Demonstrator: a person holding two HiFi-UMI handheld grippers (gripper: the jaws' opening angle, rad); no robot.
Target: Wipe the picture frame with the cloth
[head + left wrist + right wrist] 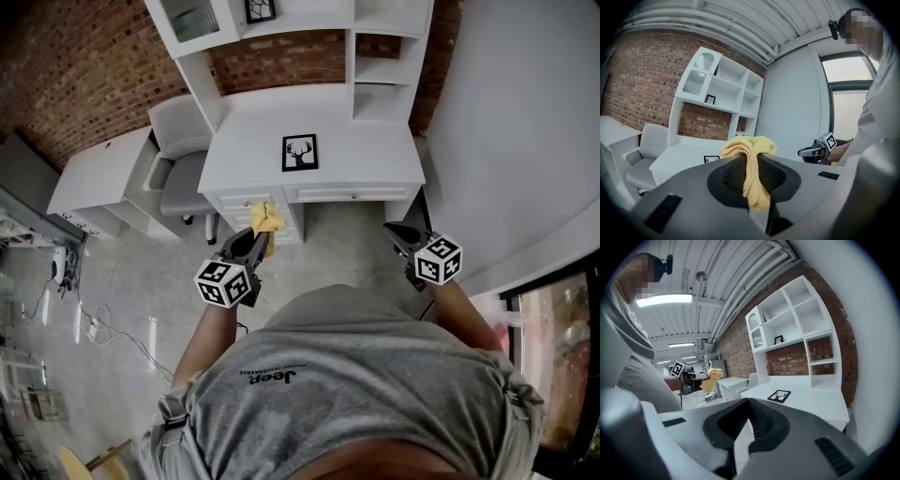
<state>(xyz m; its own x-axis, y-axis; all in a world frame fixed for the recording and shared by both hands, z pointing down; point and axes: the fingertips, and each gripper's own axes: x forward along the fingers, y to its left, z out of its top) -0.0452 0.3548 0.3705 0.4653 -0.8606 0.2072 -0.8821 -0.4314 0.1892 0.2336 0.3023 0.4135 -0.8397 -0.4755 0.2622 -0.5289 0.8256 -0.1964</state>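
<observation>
A black picture frame [299, 153] with a deer print lies flat on the white desk [375, 159]; it also shows small in the left gripper view [711, 159] and in the right gripper view [778, 395]. My left gripper [262, 232] is shut on a yellow cloth [266, 219], which bunches out past the jaws [749, 150]. It hovers in front of the desk's drawers, short of the frame. My right gripper [394, 231] is shut with nothing in it, level with the desk's right front corner. Each gripper sees the other: the left gripper [696, 377] and the right gripper [812, 152].
A white hutch with shelves [389, 66] stands on the desk's back, with a small framed picture [260, 9] up high. A grey chair [183, 178] sits left of the desk, beside a low white cabinet [98, 178]. Cables [112, 333] lie on the floor at left. A grey wall [525, 122] rises at right.
</observation>
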